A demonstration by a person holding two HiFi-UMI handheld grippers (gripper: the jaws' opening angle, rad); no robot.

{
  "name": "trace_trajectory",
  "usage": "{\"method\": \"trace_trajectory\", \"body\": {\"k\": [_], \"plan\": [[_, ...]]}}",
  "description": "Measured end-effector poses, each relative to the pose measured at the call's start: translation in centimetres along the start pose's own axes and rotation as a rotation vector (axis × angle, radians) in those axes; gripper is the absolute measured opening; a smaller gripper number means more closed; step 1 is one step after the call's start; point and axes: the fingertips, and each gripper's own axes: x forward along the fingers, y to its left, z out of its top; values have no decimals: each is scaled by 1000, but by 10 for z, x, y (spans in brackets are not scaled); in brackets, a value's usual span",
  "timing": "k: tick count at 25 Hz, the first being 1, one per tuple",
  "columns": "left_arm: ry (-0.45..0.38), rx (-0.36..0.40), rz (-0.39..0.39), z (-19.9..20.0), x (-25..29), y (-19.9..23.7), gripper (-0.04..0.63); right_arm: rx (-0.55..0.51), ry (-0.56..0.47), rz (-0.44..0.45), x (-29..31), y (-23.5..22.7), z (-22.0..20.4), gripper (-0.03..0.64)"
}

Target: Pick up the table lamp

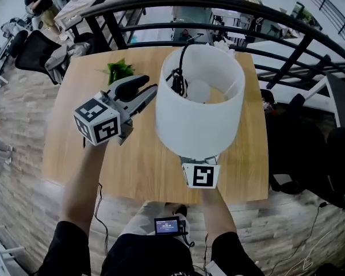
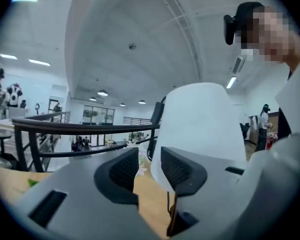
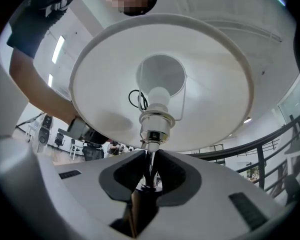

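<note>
Wooden bench (image 1: 75, 148) below both arms, right hand-held gripper (image 3: 150, 166) clamped on the thin metal stem (image 3: 150, 156) of the table lamp (image 1: 198, 111), white shade upright above its jaws over the bench, left hand-held gripper (image 1: 144, 91) just beside the shade, jaws apart and empty, green leaves (image 1: 121, 71) near the far edge, black railing (image 1: 218, 4) beyond.

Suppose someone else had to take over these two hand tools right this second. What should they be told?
Right gripper: shut on the thin metal stem of the lamp, just under the bulb socket, and pointing upward.
Left gripper: open and empty, beside the lampshade.
Lamp: held over the wooden table; its base is hidden.
Done: lamp gripped and apparently lifted.
Left: probably just keep it steady.
</note>
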Motion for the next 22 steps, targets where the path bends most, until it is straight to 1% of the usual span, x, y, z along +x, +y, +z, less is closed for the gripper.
{"method": "trace_trajectory", "body": {"k": [1,2,4,8,11,14,19,22], "plan": [[-4,9,-14,3,5,-5,129,-2,4,7,-2,3,3,92],[-19,29,-20,7,6,-11,82,-5,11,13,-3,5,6,92],[-44,66,-32,14,3,-21,50,-16,23,19,-4,5,12,92],[-61,103,-68,28,-6,-41,21,-44,29,18,-8,4,32,92],[-109,133,-94,46,-19,-59,18,-67,31,17,-11,6,52,92],[-139,136,-111,61,-32,-74,18,-112,49,18,-16,8,67,92],[-167,122,-81,75,-50,-86,18,-141,39,30,-24,18,99,92],[-175,107,-75,80,-62,-95,18,-154,78,40,-34,26,107,92]]}}
